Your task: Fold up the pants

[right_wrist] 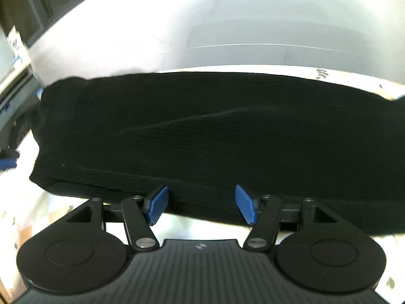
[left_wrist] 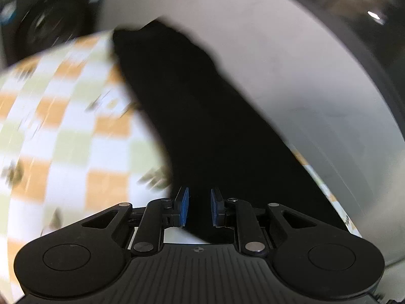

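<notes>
The black pants (left_wrist: 202, 126) lie as a long folded strip on a checkered tablecloth (left_wrist: 71, 131) and run away from my left gripper (left_wrist: 200, 207). A narrow gap shows between its blue pads (left_wrist: 185, 206), with the dark cloth under and behind them. I see no fabric pinched in the gap, so it stands open. In the right wrist view the pants (right_wrist: 202, 131) stretch across the whole picture. My right gripper (right_wrist: 201, 204) hangs wide open over their near edge, with nothing between its pads (right_wrist: 158, 204).
The tablecloth (right_wrist: 50, 202) shows in front of the pants. A white wall or panel (left_wrist: 291, 63) rises behind the table. A dark appliance (left_wrist: 38, 17) stands at the far left. A small blue part (right_wrist: 8, 163) shows at the left edge.
</notes>
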A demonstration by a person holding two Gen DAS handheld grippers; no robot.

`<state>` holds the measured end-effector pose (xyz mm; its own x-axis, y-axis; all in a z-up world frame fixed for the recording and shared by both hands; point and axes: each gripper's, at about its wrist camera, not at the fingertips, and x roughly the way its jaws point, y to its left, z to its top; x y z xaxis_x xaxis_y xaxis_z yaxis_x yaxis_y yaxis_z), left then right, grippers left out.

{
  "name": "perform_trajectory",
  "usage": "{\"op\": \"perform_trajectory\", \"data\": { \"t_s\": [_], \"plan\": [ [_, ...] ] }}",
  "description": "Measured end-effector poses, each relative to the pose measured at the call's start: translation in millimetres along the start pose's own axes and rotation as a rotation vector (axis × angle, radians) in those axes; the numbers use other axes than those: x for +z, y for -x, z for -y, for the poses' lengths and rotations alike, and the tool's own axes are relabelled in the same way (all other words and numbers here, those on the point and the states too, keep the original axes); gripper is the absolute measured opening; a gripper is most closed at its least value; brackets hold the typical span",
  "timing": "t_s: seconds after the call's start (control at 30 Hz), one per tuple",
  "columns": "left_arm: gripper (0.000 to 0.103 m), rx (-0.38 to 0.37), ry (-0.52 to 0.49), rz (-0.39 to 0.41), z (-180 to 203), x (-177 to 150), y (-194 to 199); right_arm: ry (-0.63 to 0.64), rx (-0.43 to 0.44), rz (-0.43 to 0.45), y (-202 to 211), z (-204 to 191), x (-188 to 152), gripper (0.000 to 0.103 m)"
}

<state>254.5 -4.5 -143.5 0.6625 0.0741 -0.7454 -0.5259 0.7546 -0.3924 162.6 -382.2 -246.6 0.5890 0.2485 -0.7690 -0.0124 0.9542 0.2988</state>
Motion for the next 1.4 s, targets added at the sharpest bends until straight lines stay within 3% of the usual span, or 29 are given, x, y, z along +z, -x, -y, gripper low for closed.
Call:
{"op": "perform_trajectory", "data": {
  "t_s": [0.2,0.37,0.6,0.83,1.2,1.4],
  "plan": [
    [0.018,-0.083,-0.257,-0.009,74,1,-36,-0.134,-0.044,0.055,33,31,-19,0.062],
    [0.018,-0.081,-0.517,-0.041,131,-24,-80,-0.337,-0.12,0.161,72,77,-47,0.062],
    [0.018,-0.079,-0.696,-0.105,176,-57,-116,-0.624,-0.191,0.271,97,142,-76,0.063],
    [0.018,-0.055,-0.765,-0.141,183,-79,-127,-0.753,-0.146,0.371,96,184,-75,0.064],
    [0.018,-0.055,-0.773,-0.156,181,-77,-134,-0.847,-0.094,0.451,83,192,-67,0.067],
    [0.019,-0.045,-0.759,-0.148,188,-83,-132,-0.83,0.083,0.379,72,149,-79,0.067]
  ]
}}
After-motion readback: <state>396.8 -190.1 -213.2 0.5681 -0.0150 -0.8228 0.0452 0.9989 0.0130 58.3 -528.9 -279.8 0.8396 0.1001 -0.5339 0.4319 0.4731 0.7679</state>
